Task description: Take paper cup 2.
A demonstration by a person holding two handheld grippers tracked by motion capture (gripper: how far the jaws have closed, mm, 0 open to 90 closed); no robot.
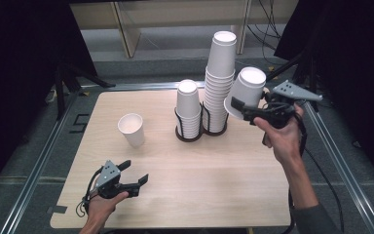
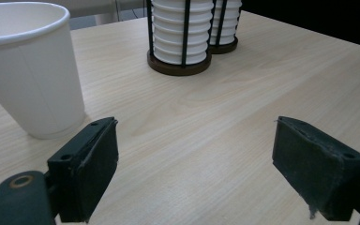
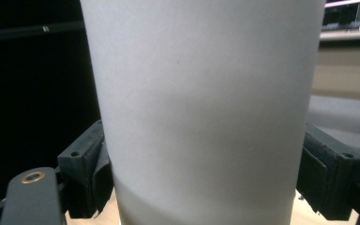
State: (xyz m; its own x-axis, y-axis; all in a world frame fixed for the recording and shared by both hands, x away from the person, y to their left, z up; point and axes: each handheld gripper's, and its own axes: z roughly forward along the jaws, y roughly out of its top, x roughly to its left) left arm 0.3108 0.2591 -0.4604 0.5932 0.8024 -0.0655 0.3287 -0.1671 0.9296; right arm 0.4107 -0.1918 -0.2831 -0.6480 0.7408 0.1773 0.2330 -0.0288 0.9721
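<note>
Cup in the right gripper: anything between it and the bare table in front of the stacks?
Nothing visible. The cup hangs just right of the tall stack, and the table below it, nearer the person, lies bare.

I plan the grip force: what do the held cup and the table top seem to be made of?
The cup in the right hand-held gripper: likely thin paper, matt white, with a rolled rim. The table top: pale wood or a wood-look laminate, smooth, with fine straight grain lines; which one I cannot tell.

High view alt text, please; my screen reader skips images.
The right gripper holds an upside-down paper cup beside the tall cup stack. The left gripper rests open near a lone upright cup.
</note>
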